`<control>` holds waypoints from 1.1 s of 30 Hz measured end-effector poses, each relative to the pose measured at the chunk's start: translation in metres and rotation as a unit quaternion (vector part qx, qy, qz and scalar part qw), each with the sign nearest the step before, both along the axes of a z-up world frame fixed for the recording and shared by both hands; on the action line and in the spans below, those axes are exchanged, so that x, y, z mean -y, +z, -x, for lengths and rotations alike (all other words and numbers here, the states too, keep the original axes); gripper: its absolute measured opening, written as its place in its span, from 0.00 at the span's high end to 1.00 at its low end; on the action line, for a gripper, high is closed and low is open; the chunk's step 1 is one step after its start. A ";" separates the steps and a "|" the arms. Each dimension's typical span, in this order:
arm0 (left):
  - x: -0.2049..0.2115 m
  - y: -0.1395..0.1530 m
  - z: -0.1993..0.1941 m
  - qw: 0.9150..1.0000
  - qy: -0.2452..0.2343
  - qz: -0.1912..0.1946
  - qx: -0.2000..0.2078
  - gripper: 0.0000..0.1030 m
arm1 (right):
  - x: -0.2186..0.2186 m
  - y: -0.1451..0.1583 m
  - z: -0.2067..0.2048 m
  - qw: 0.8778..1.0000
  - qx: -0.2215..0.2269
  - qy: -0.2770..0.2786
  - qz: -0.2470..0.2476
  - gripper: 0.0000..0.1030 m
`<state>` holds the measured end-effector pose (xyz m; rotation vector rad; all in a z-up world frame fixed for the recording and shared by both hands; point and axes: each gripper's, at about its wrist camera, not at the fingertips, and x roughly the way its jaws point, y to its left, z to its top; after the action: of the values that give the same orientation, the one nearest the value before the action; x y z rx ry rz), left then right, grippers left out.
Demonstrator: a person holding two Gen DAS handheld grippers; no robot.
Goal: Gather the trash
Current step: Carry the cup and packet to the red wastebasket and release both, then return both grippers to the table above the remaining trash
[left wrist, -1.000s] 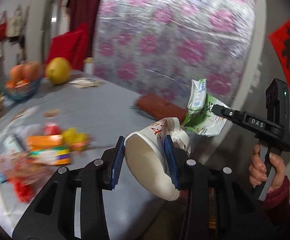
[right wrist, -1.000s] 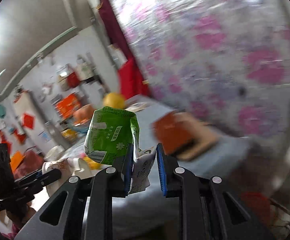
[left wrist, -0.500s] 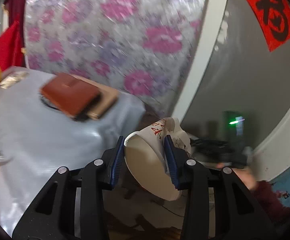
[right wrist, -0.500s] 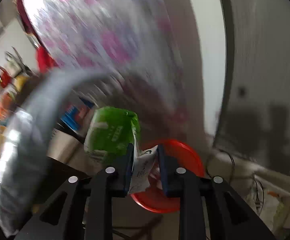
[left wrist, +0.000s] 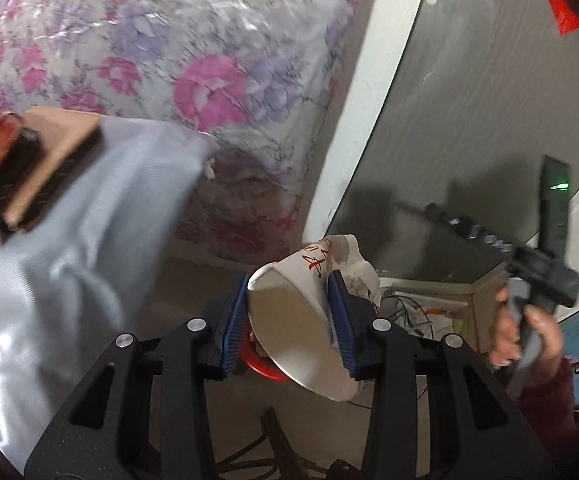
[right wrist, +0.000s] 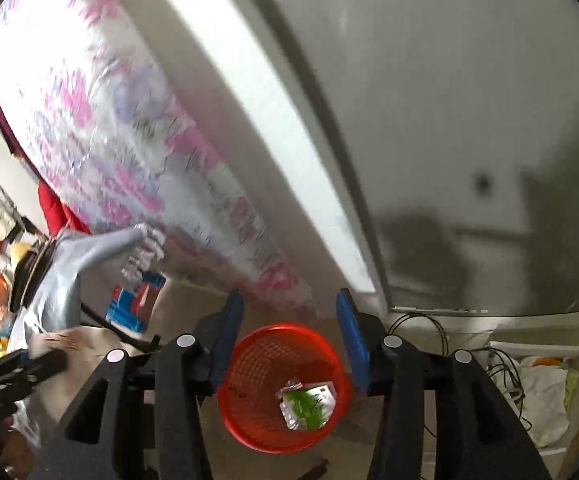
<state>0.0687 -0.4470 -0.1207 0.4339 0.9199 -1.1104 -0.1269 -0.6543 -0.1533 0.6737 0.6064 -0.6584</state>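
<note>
My left gripper (left wrist: 291, 324) is shut on a squashed white paper cup (left wrist: 305, 320) with red writing, held over the floor past the table corner. A sliver of the red mesh bin (left wrist: 259, 364) shows beneath the cup. In the right wrist view my right gripper (right wrist: 289, 340) hangs above that red bin (right wrist: 249, 380), its jaws opening with nothing between them. The green and white wrapper (right wrist: 307, 402) lies inside the bin. The other gripper (left wrist: 537, 264) and the hand (left wrist: 525, 332) holding it appear at the right of the left wrist view.
A table under grey cloth (left wrist: 69, 260) with a brown wallet (left wrist: 5, 168) on its corner lies to the left. A floral wrapped mattress (left wrist: 169, 60) leans on the wall behind. A box (right wrist: 537, 392) with cables and bags sits right of the bin.
Both grippers swung off the table and down toward the floor. The right gripper opened and the green wrapper dropped into the red bin. The left kept its grip on the cup.
</note>
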 end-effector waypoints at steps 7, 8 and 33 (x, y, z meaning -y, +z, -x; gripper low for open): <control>0.029 -0.027 0.001 0.999 0.000 -0.032 0.013 0.51 | 0.004 -0.006 0.005 1.000 0.008 0.001 -0.014 0.53; 0.030 -0.027 0.002 0.999 0.001 -0.034 0.016 0.41 | 0.003 -0.006 0.006 1.000 0.009 0.004 -0.015 0.53; -0.081 0.068 0.009 0.981 0.116 0.044 0.152 0.07 | -0.112 0.056 -0.066 0.984 -0.018 0.146 0.098 0.26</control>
<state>0.0593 -0.3659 -0.0527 0.4000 0.6316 -0.8405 -0.0612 -0.5420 -0.0973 0.3801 0.6493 -0.4501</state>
